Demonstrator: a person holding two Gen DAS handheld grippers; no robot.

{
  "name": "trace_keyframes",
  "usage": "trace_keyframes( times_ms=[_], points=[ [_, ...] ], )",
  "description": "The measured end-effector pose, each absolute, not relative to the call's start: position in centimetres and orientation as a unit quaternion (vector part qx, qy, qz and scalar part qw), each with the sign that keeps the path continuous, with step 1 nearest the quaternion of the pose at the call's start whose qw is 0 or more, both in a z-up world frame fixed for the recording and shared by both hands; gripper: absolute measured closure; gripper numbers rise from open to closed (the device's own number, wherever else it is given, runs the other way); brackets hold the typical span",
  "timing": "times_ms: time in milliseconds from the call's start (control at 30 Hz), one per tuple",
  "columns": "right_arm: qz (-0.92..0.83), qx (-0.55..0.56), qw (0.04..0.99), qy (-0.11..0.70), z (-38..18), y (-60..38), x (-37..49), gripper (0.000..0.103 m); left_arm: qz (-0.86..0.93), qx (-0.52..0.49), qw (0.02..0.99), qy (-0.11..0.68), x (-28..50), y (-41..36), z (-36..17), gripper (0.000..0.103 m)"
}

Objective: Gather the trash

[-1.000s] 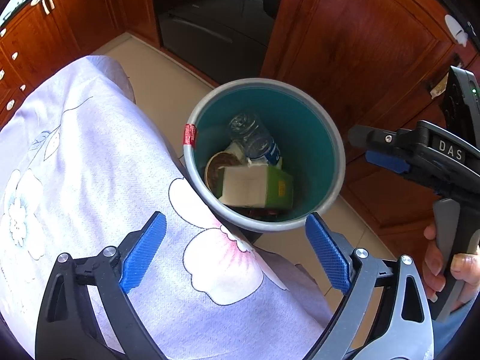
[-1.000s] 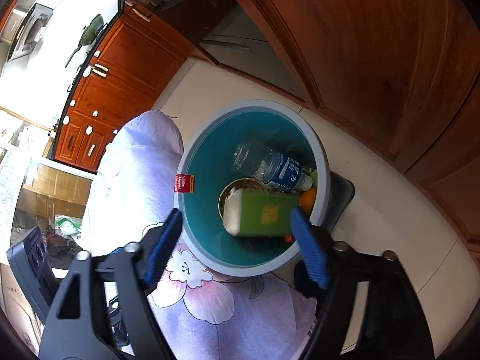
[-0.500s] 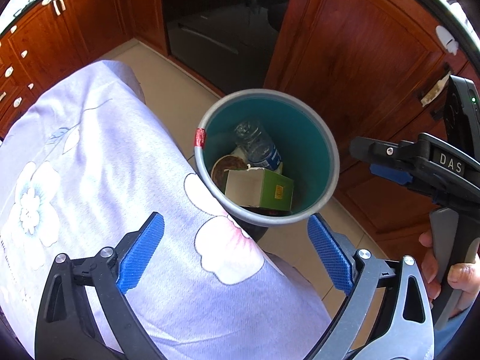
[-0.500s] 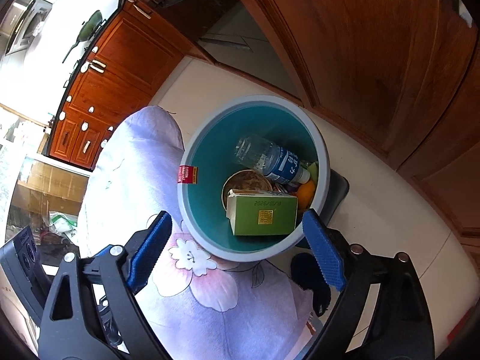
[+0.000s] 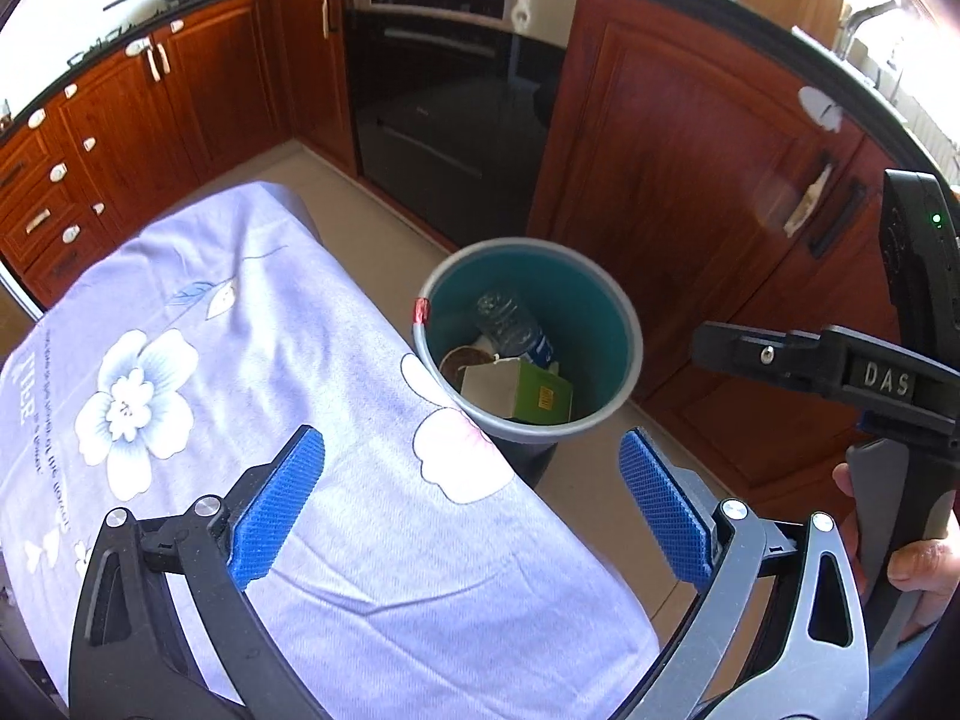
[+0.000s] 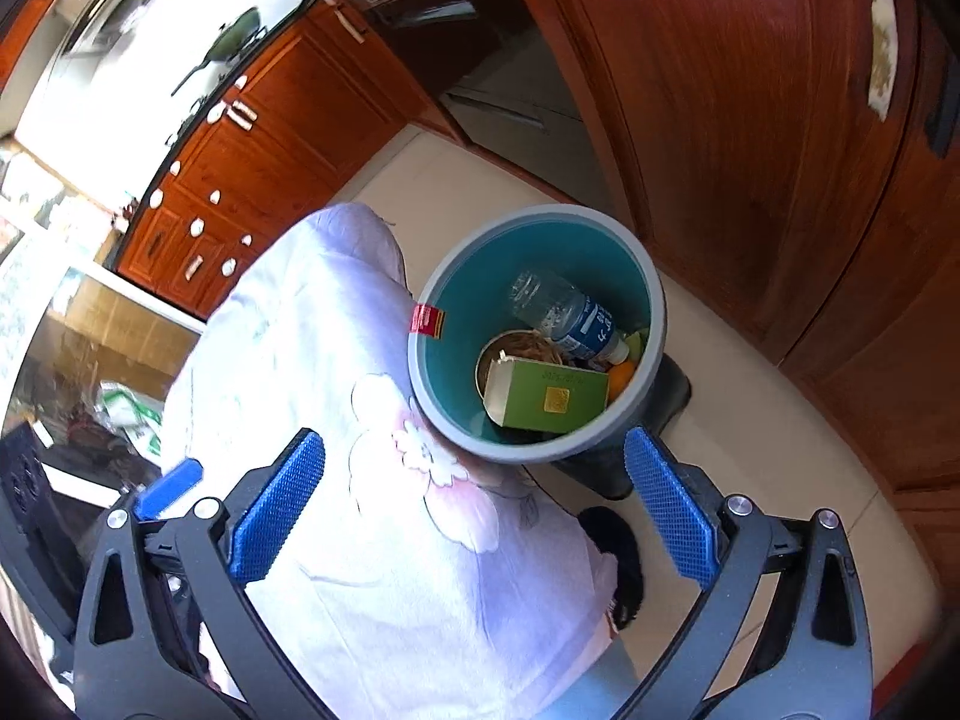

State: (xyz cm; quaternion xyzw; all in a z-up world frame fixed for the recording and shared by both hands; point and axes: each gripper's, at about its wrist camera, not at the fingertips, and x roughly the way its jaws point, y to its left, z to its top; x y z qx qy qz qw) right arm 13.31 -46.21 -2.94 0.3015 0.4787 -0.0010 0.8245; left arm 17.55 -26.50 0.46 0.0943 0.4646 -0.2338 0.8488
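Presently both grippers, left gripper (image 5: 471, 507) and right gripper (image 6: 474, 510), gape empty, the right's jaws having just been opening; the bin (image 6: 651, 300), touching the table (image 5: 240, 360) edge, risks tipping if bumped.

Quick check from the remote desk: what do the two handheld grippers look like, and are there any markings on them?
Both are black-framed, with silver pivot screws and blue textured pads on the fingers. The left gripper has one grey arm. The right gripper, seen side-on from the left wrist, has raised "DAS" lettering, a grey handle and a green indicator light.
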Motion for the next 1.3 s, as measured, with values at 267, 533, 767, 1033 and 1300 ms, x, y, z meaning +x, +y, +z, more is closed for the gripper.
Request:
trace_keyframes(
  times_ms=[267,533,767,1033,1300],
  points=[
    [-0.024,0.248,0.838,0.485,-1.1,-45.1,10.7,0.007,-0.220,0.111,0.862,0.443,14.5,-25.5,2.0,0.004],
    [-0.069,0.180,0.844,0.501,-0.5,-43.6,8.3,0.007,-0.199,0.111,0.868,0.442,12.1,-24.1,2.6,0.004],
    [-0.073,0.151,0.849,0.501,-0.2,-42.7,6.3,0.007,-0.164,0.092,0.863,0.469,11.0,-22.3,1.3,0.004],
    [-0.080,0.152,0.854,0.490,0.0,-42.7,4.7,0.007,-0.147,0.083,0.858,0.485,10.0,-21.0,-0.1,0.004],
    [-0.077,0.152,0.848,0.501,-0.8,-42.5,5.2,0.007,-0.143,0.084,0.856,0.489,10.0,-20.7,-0.7,0.004]
  ],
)
